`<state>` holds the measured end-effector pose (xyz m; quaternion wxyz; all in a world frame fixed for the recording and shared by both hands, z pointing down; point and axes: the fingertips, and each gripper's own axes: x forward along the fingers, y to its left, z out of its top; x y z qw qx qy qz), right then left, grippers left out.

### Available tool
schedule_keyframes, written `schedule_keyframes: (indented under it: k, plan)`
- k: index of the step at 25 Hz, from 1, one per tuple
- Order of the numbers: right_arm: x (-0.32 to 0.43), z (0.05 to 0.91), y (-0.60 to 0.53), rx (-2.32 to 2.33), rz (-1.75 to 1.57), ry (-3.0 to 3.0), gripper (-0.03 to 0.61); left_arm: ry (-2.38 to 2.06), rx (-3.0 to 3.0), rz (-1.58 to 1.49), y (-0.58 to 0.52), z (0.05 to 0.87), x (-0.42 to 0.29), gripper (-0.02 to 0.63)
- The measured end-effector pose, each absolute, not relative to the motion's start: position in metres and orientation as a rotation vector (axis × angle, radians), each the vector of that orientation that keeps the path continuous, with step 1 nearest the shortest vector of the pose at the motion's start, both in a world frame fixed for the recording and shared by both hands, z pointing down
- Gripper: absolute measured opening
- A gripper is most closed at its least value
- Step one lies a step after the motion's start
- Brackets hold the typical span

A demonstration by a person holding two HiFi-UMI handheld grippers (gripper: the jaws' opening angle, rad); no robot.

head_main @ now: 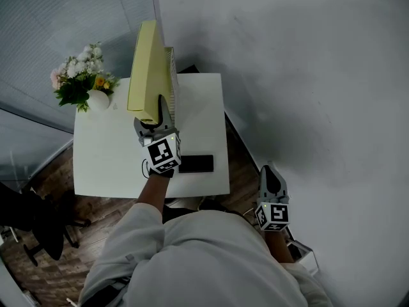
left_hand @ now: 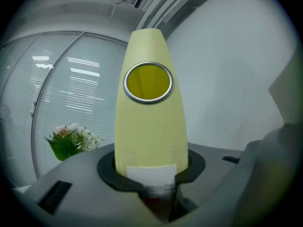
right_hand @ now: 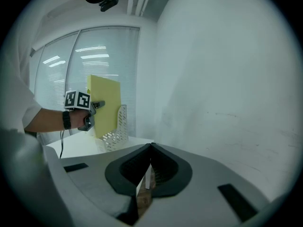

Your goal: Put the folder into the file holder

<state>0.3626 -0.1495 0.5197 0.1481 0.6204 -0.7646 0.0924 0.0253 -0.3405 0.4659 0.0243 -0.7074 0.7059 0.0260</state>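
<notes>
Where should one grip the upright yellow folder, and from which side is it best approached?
Grip the yellow folder by its narrow spine, near the lower end under the ring hole, coming from the person's side. It is upright with the spine facing that way, and the spine is narrow enough for the jaws. The left gripper holds it so.

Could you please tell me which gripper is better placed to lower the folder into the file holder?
Left. The left gripper is shut on the yellow folder, holding it upright close beside the file holder on the table. The right gripper hangs shut and empty, off the table.
</notes>
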Motion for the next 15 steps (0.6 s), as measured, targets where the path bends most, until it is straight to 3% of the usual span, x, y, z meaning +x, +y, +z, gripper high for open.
schedule_keyframes:
  k: [15]
  plan:
    - [0.366,0.536,-0.146,1.717,0.284,-2.15,0.014,2.155,-2.155,0.125,-0.355,0.483,0.038,0.153]
